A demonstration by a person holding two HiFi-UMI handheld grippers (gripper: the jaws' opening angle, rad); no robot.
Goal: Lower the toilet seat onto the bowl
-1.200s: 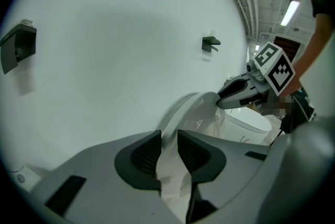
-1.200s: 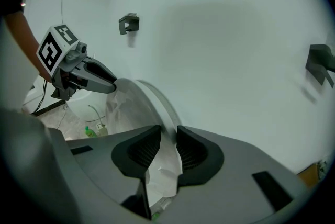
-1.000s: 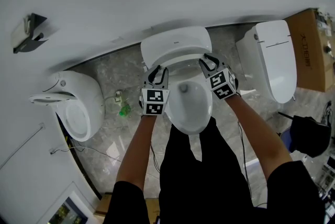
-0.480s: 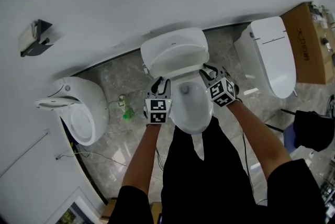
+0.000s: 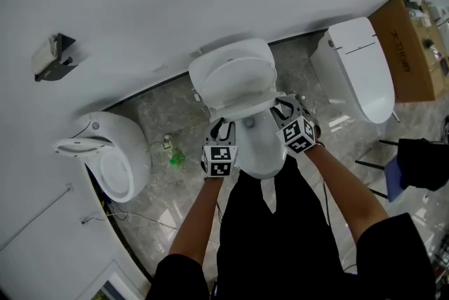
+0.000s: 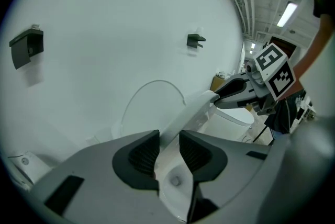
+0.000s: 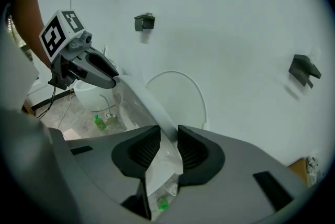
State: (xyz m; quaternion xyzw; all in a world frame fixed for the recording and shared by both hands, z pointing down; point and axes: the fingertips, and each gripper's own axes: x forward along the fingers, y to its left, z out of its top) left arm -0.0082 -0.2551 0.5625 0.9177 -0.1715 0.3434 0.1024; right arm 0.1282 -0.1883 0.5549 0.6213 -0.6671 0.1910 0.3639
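Your right gripper (image 7: 168, 133) has the toilet seat (image 7: 146, 108) between its ribbed fingers (image 7: 140, 150), and both pads sit against its white rim. The seat runs tilted away from you. At its far end your left gripper (image 7: 111, 80) has the rim between its own fingers, which have just been opening. Behind the seat the lid (image 7: 183, 100) stands up against the wall (image 7: 225, 34). Left of the seat, a green bottle (image 7: 98, 122) stands on the floor (image 7: 68, 118). Above the seat a black bracket (image 7: 145, 21) hangs on the wall.
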